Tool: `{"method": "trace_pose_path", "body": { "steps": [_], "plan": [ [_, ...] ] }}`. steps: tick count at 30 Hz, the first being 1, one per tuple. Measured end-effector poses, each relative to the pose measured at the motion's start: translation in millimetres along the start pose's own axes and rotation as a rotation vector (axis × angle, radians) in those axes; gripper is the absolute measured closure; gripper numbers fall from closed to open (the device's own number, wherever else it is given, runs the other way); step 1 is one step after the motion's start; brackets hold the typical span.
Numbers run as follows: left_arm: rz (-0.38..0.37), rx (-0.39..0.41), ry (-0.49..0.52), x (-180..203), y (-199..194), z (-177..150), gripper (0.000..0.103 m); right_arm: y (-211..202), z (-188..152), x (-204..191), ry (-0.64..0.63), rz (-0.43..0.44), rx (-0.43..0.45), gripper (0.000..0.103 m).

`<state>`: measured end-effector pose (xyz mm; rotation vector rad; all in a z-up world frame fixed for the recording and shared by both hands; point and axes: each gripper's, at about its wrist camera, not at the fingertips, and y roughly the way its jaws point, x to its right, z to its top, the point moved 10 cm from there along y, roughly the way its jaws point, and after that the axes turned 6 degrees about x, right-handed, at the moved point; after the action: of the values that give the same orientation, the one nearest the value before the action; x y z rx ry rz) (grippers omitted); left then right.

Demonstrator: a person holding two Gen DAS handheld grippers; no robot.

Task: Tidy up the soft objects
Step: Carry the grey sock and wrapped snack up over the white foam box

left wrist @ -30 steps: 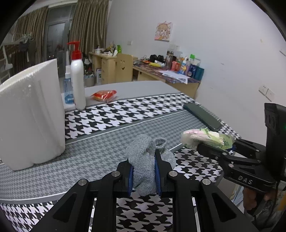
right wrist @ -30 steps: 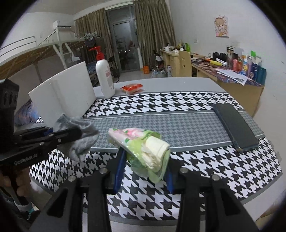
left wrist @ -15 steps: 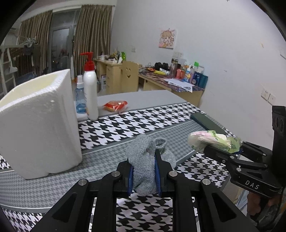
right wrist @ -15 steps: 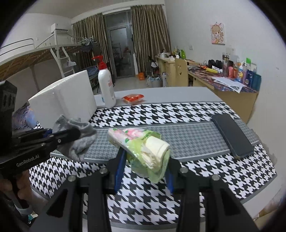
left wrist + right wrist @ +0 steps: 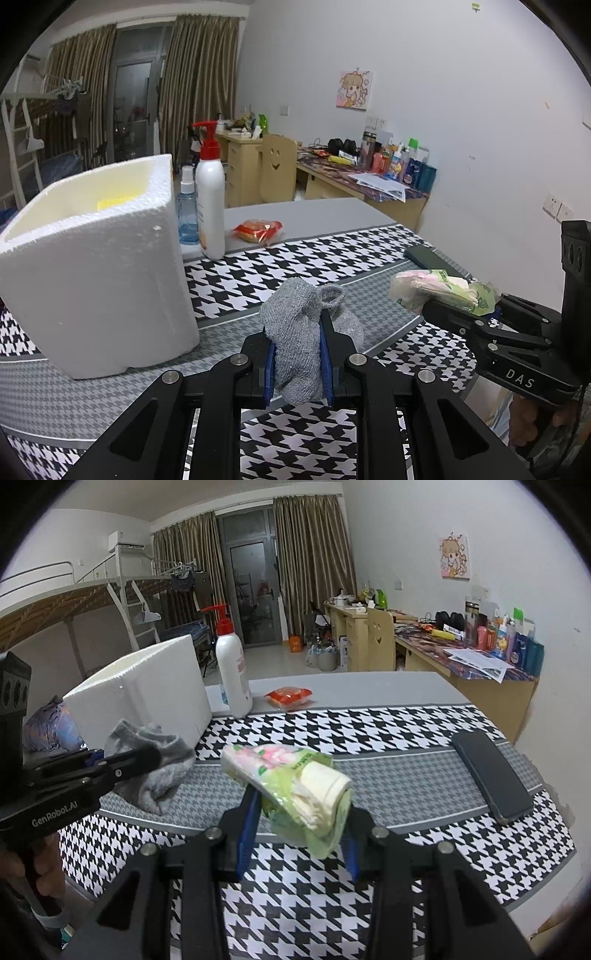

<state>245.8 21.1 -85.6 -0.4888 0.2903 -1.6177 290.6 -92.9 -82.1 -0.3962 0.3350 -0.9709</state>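
Midway, by the look of it. Left gripper (image 5: pixel 297 354) clamped tight on a grey sock (image 5: pixel 303 332), bunched between the blue pads and lifted clear of the table (image 5: pixel 332 218). Right gripper (image 5: pixel 299 823) clamped on a soft tissue pack (image 5: pixel 295 782) in green-and-pink wrap, jaws held partly apart by its bulk; also off the cloth. The two grippers are side by side, each visible in the other's view.

White foam box (image 5: pixel 96 266) stands open-topped at the left of the table, just beside the sock in the left wrist view. Something yellow shows inside near the far wall; too little visible to say what, possibly an item already put in.

Judged status: both pickups done; neither item deposited yet. The box is the likely destination, though nothing confirms it.

Still lying on the table: a red snack packet (image 5: pixel 258 230) near the pump bottle (image 5: pixel 210 206) and small spray bottle (image 5: pixel 187 214); a dark flat case (image 5: pixel 491 775) at the right edge. The packet may count as soft and remain to be sorted; the bottles and case probably not.
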Motion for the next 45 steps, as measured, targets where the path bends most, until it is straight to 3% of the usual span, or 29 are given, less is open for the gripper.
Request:
{"method": "trace_pose_path", "body": {
  "steps": [17, 45],
  "plan": [
    [0.012, 0.078, 0.017, -18.4, -34.6, 23.3, 0.082, -4.5, 27.0, -27.4, -0.020, 0.004, 0.054, 0.059],
    [0.105, 0.191, 0.003, -62.1, -70.6, 71.4, 0.082, -10.7, 87.4, -81.7, -0.090, 0.088, 0.168, 0.059]
  ]
}}
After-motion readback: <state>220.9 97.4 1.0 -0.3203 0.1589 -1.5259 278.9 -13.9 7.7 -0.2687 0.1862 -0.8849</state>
